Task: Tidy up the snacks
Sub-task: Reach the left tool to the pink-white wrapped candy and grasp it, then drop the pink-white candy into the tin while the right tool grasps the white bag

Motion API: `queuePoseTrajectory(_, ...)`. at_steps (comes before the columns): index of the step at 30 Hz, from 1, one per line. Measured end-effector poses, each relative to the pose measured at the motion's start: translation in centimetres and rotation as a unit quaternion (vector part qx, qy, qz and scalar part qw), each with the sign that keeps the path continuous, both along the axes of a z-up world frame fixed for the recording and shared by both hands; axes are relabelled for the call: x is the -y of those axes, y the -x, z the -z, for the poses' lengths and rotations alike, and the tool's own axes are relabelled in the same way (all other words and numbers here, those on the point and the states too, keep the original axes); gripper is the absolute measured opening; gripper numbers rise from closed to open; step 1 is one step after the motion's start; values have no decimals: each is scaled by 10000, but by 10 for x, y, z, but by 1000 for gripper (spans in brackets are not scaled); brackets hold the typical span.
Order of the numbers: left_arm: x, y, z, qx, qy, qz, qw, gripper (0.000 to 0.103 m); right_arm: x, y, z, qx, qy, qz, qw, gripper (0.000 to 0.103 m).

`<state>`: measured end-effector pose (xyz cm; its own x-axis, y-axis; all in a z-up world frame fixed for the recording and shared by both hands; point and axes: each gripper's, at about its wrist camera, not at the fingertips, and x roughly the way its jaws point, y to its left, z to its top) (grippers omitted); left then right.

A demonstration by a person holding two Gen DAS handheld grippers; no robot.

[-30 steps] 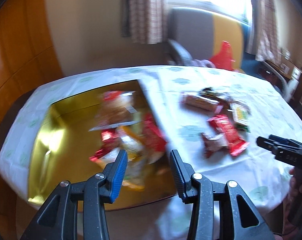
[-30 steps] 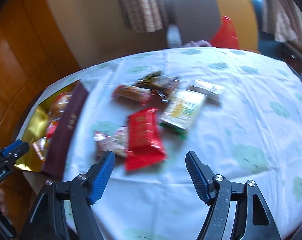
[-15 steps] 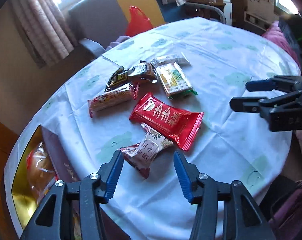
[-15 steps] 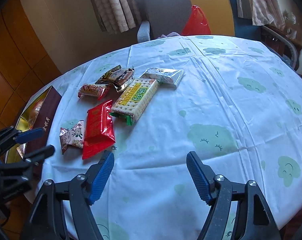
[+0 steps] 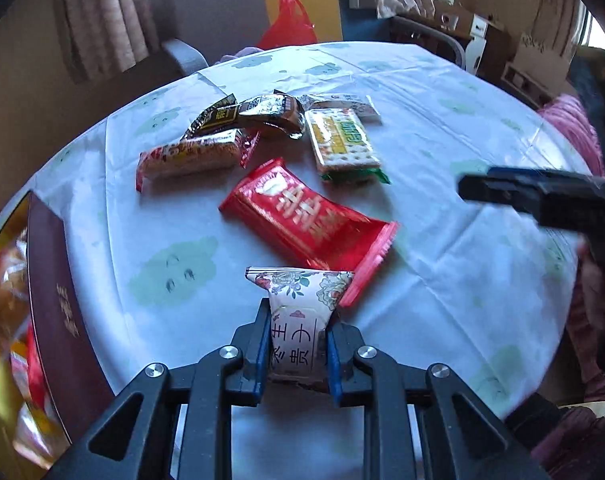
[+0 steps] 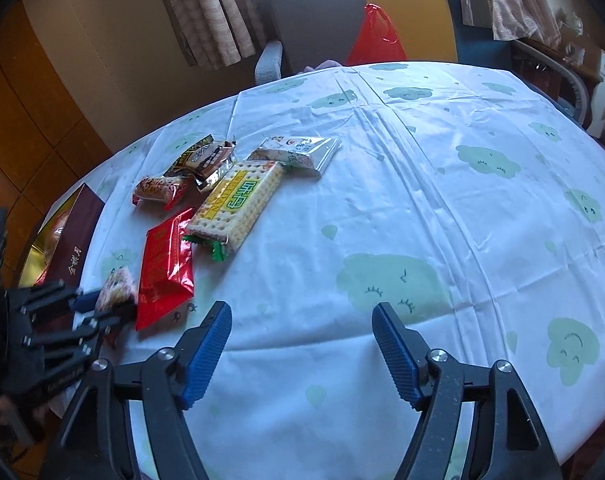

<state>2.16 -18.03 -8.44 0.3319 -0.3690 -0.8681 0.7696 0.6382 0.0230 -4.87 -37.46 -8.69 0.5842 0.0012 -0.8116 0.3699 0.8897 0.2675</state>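
A: What was in hand at that moment?

B: A small floral-printed white snack packet (image 5: 298, 316). The left tongs (image 5: 296, 350) were clamped on its sides, near the front edge of the surface (image 6: 442, 208) with its white cloud-printed cloth. Its far end just touched a corner of the shiny red rectangular snack wrapper (image 5: 302, 216).

A: And the right tongs?

B: The right tongs (image 6: 302, 350) stood wide apart, holding nothing, over bare cloth to the right of the snacks.

A: What else lay out?

B: Beyond the red wrapper, a clear pack of pale crackers with a yellow-green label (image 5: 342, 146), an orange-red printed snack bar (image 5: 190, 156) to its left, a dark brown-and-gold foil packet (image 5: 250, 114) farther off, and a silvery-white flat pouch (image 5: 348, 106) at the far right of the group.

A: Where were they meant to go?

B: Likely into the gold-lined box with a dark maroon wall (image 5: 58, 308) at the left edge. It already held some wrapped snacks, though blurred.

A: So how far along?

B: I'd judge roughly midway: some boxed, one gripped, five loose on the cloth.
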Motion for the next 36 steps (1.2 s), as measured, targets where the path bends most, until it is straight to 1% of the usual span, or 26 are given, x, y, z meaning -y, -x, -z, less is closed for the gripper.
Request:
queuePoseTrajectory(4,-14,8,4,19,270,-254,9993,23,7,-19,-5,72,84,-184,9998,71)
queuePoseTrajectory(7,-15,8,7,29,339,-392,9987,24,14,-41,-8,51,269,-350,9990,71)
queuePoseTrajectory(9,-13,9,8,95,342,-410,9985,24,18,-57,-11,60,405,-501,9979,71)
queuePoseTrajectory(11,-13,10,9,76,405,-441,9982,24,23,-76,-13,38,603,-677,9959,71)
queuePoseTrajectory(15,-17,7,10,-45,528,-494,9974,24,27,-117,-14,-101,964,-1148,9886,71)
queuePoseTrajectory(19,-17,8,10,-22,535,-527,9972,24,27,-154,-6,-379,1325,-1690,9759,71)
queuePoseTrajectory(22,-18,6,10,-91,587,-562,9967,24,28,-177,4,-616,1380,-2020,9677,71)
queuePoseTrajectory(23,-19,6,10,-111,608,-568,9965,24,28,-183,6,-626,1323,-2131,9660,73)
queuePoseTrajectory(25,-20,4,10,-147,642,-580,9961,24,31,-194,9,-655,1311,-2182,9648,79)
queuePoseTrajectory(26,-20,4,10,-157,650,-582,9961,24,34,-199,13,-765,1322,-2183,9638,79)
queuePoseTrajectory(28,-20,3,11,-168,669,-591,9959,24,39,-206,26,-1073,1146,-2292,9606,78)
queuePoseTrajectory(29,-20,3,10,-175,679,-598,9958,24,41,-204,27,-1002,1083,-2317,9615,79)
queuePoseTrajectory(30,-20,3,10,-184,686,-607,9956,24,42,-202,26,-992,1131,-2356,9601,74)
queuePoseTrajectory(31,-20,3,10,-191,689,-615,9955,24,43,-198,24,-983,1141,-2349,9603,62)
queuePoseTrajectory(33,-20,2,10,-194,699,-630,9954,24,46,-188,20,-990,1116,-2281,9621,45)
queuePoseTrajectory(34,-20,2,10,-186,699,-635,9954,24,47,-182,19,-1018,1147,-2258,9620,40)
queuePoseTrajectory(36,-20,3,10,-168,696,-630,9954,24,48,-168,18,-1021,1257,-2164,9628,33)
